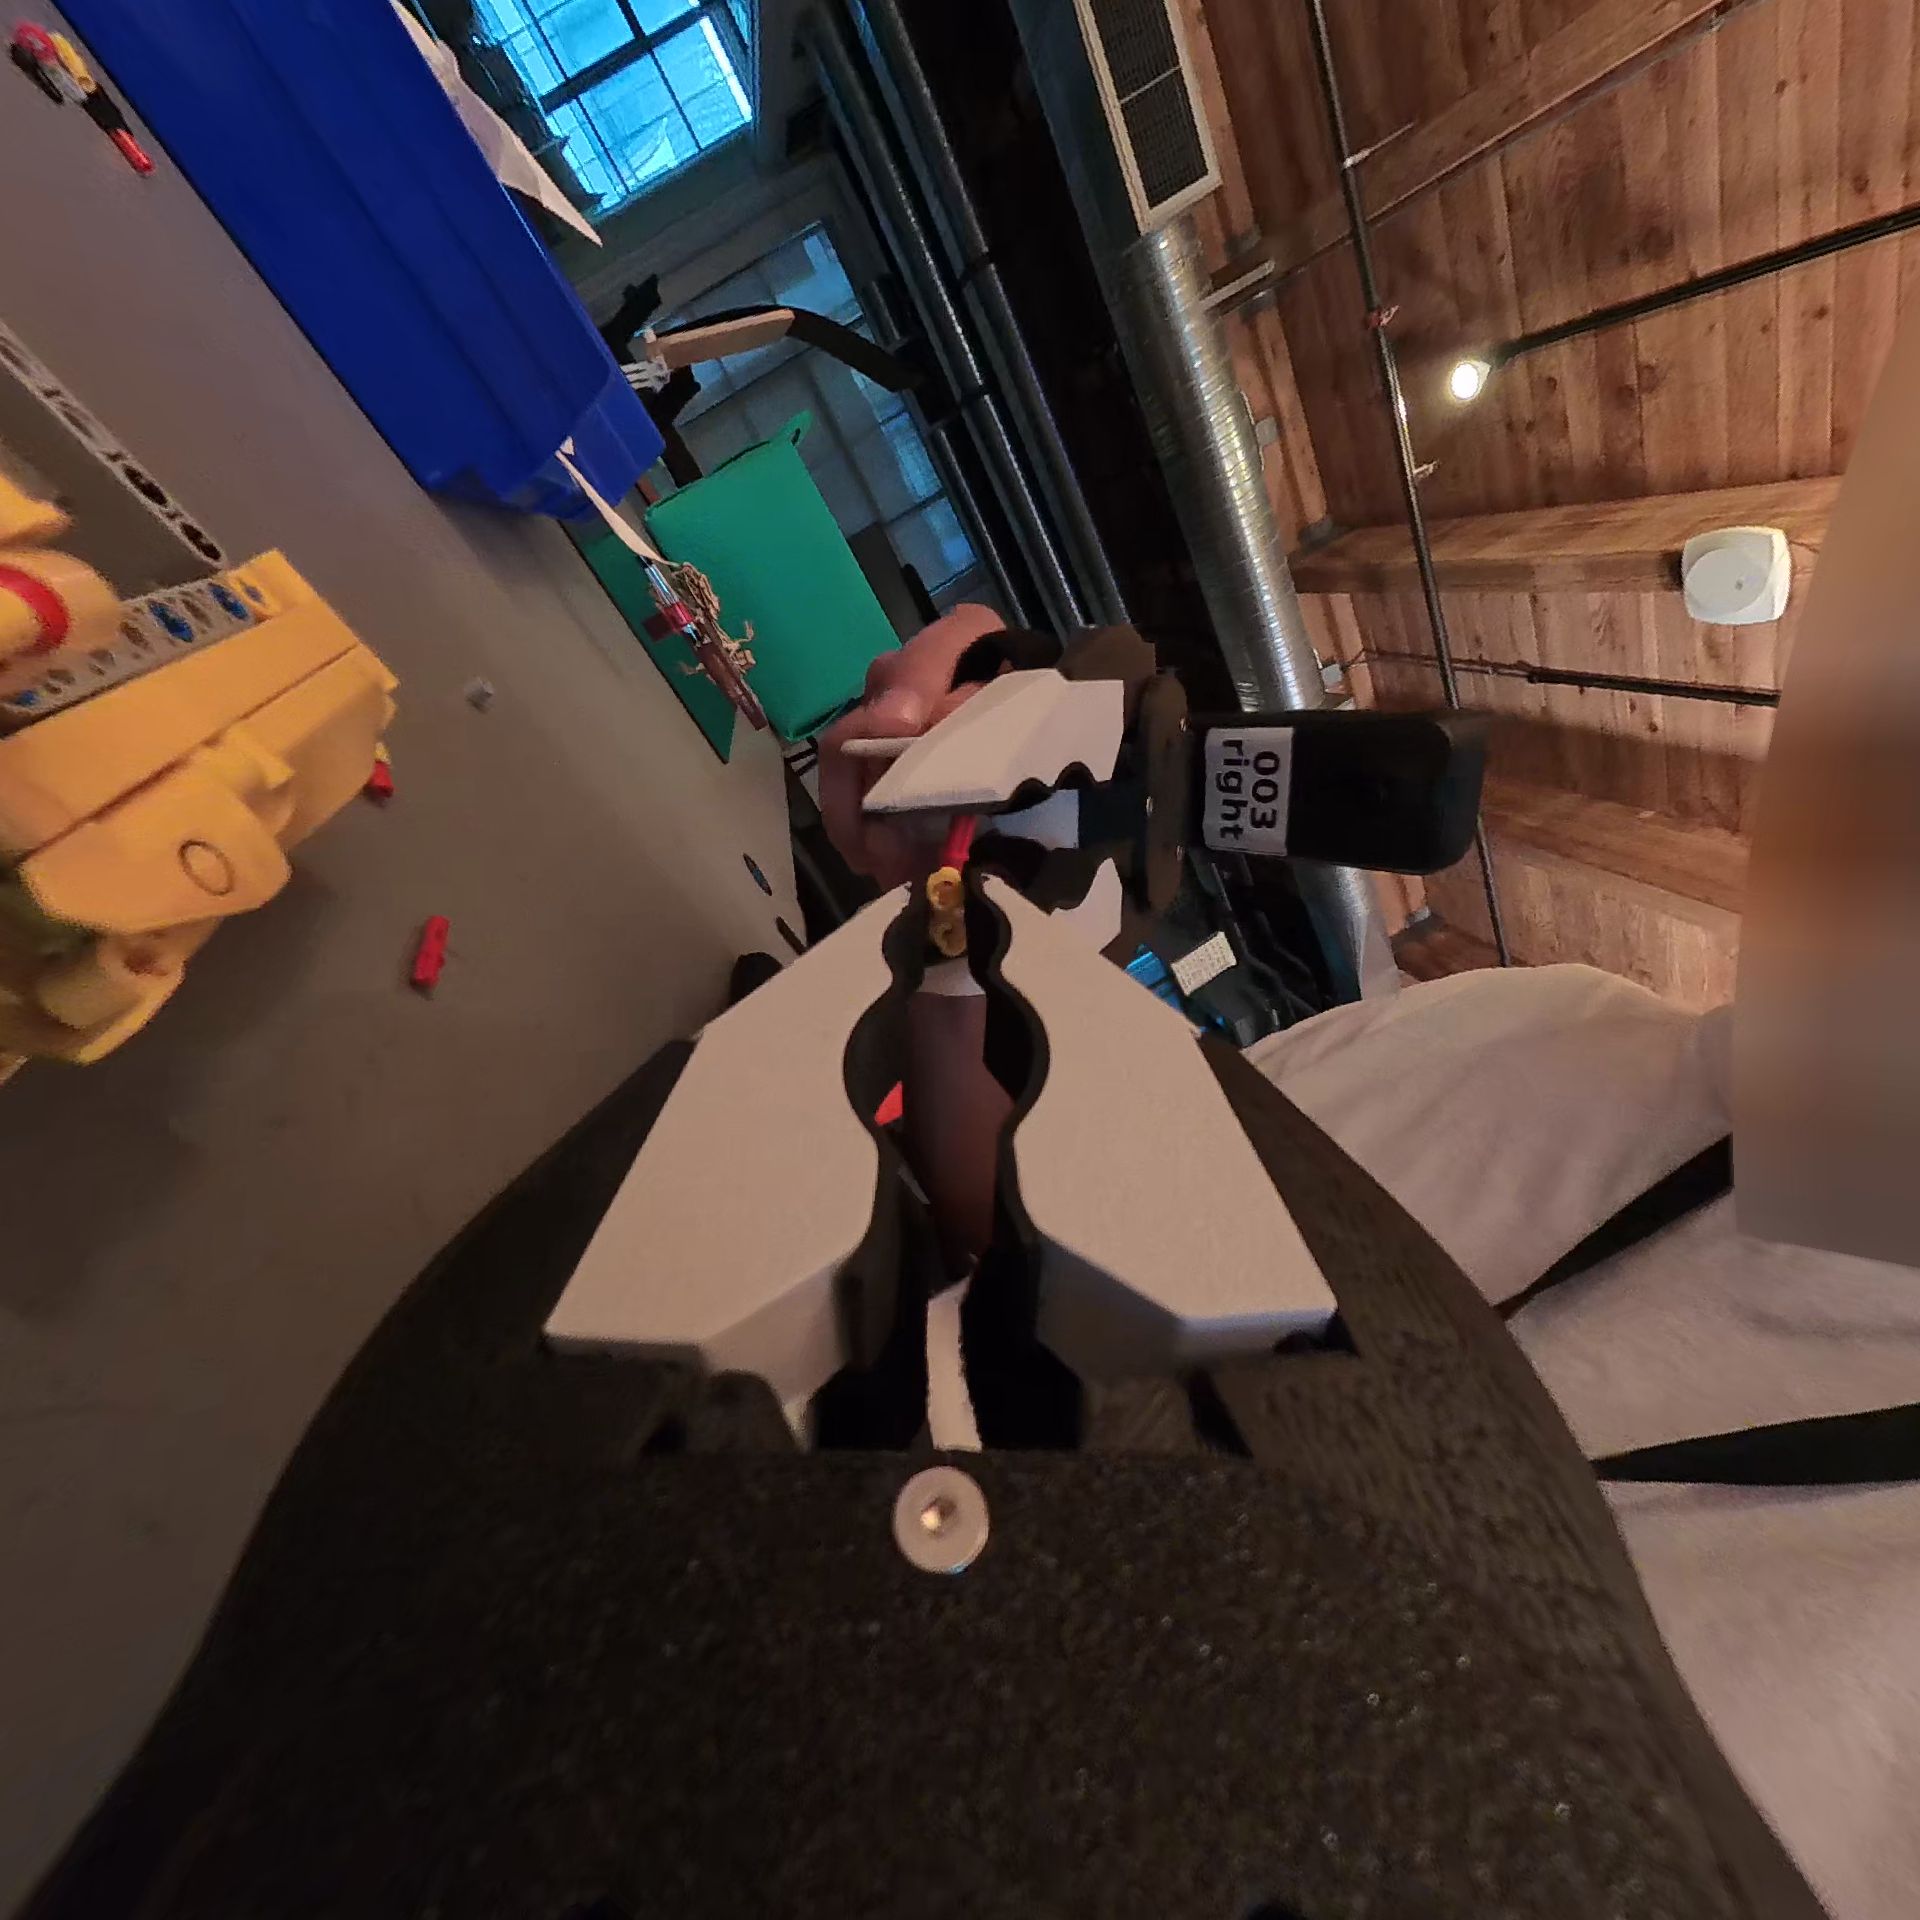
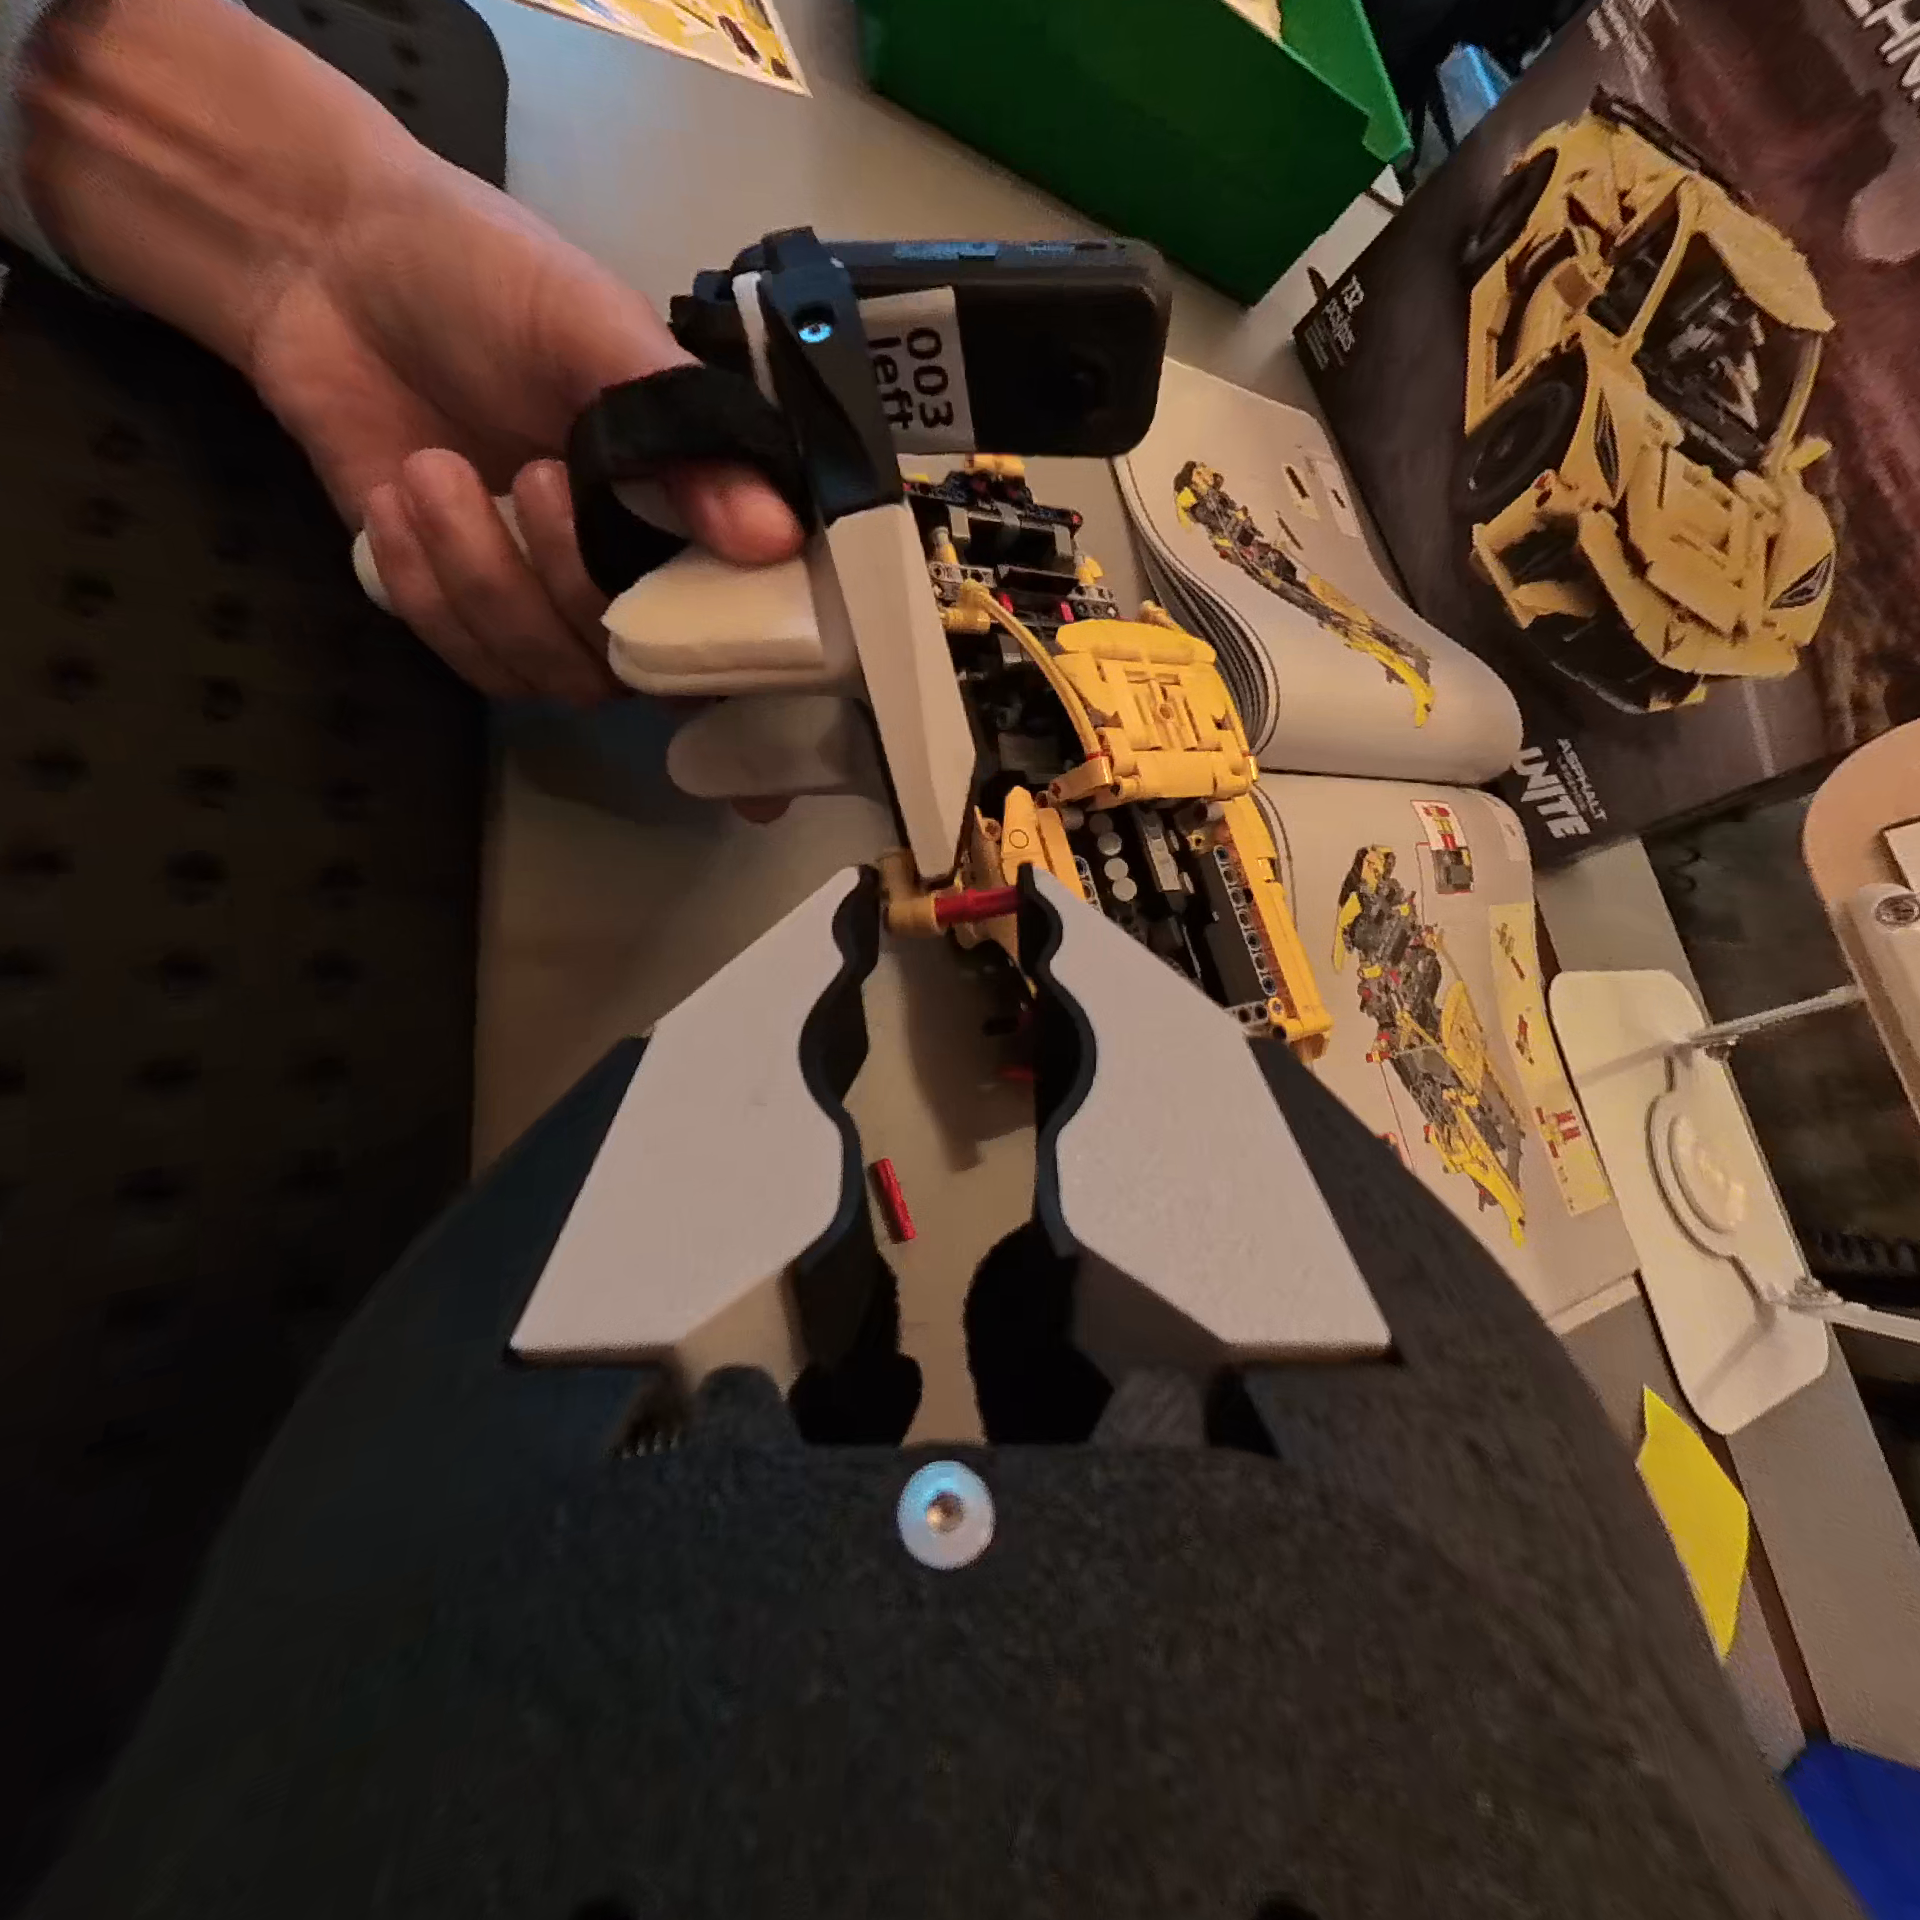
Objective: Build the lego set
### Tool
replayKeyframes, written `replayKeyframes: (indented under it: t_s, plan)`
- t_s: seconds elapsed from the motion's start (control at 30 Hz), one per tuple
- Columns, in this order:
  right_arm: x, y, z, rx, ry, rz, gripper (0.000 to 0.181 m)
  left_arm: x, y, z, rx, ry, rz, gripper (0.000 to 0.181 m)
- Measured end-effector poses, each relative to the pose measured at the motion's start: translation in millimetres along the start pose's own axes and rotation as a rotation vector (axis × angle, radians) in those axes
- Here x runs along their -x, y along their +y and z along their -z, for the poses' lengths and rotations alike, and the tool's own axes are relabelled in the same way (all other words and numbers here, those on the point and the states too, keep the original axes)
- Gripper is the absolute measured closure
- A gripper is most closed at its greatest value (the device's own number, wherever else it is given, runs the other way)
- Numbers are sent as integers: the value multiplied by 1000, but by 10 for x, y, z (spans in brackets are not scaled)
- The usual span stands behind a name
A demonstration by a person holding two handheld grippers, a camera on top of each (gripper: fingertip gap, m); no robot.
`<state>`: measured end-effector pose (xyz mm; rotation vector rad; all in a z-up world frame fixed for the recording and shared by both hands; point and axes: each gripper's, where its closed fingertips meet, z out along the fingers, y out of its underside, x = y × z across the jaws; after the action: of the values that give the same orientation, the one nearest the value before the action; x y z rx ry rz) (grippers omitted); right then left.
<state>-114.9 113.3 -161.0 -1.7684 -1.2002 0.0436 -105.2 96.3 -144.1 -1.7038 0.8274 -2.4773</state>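
Note:
My left gripper (image 1: pixel 948 906) is shut on a small yellow connector (image 1: pixel 943 914) with a red axle (image 1: pixel 961 836) sticking out of it. In the right wrist view the left gripper (image 2: pixel 925 868) comes down from above and holds the connector (image 2: pixel 902 906) in the air. My right gripper (image 2: pixel 945 888) closes lengthwise around the piece: one fingertip is at the connector and the other presses the free end of the red axle (image 2: pixel 977 902). The right gripper also shows in the left wrist view (image 1: pixel 966 831). The partly built yellow car (image 2: pixel 1143 727) lies on the table behind.
An open instruction booklet (image 2: pixel 1434 1039) and the set's box (image 2: pixel 1662 416) lie to the right. A loose red pin (image 2: pixel 891 1200) lies on the grey table, and another one (image 1: pixel 429 951) lies near the car (image 1: pixel 156 779). A blue bin (image 1: pixel 364 260) and a green bin (image 2: pixel 1143 104) stand at the back. My left and right fingertips are right by each other.

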Motion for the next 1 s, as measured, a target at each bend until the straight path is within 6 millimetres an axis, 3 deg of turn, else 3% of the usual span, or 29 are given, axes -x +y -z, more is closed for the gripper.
replayKeyframes:
  t_s: [0.17, 0.3, 0.47, 1.0]
  plan:
    - [-74, 48, -31, 28, 111, -100, 147, 135, -93, 60, -58, -70, 21, 176]
    - [-128, 20, -38, 58, 240, -28, 148, 145, -94, 63, -60, -76, 22, 176]
    - [-89, 70, -82, 140, 247, 53, 152, 138, -86, 67, -56, -73, 24, 176]
    - [-91, 143, -98, 258, 201, 34, 156, 196, -73, 64, -49, -139, -23, 176]
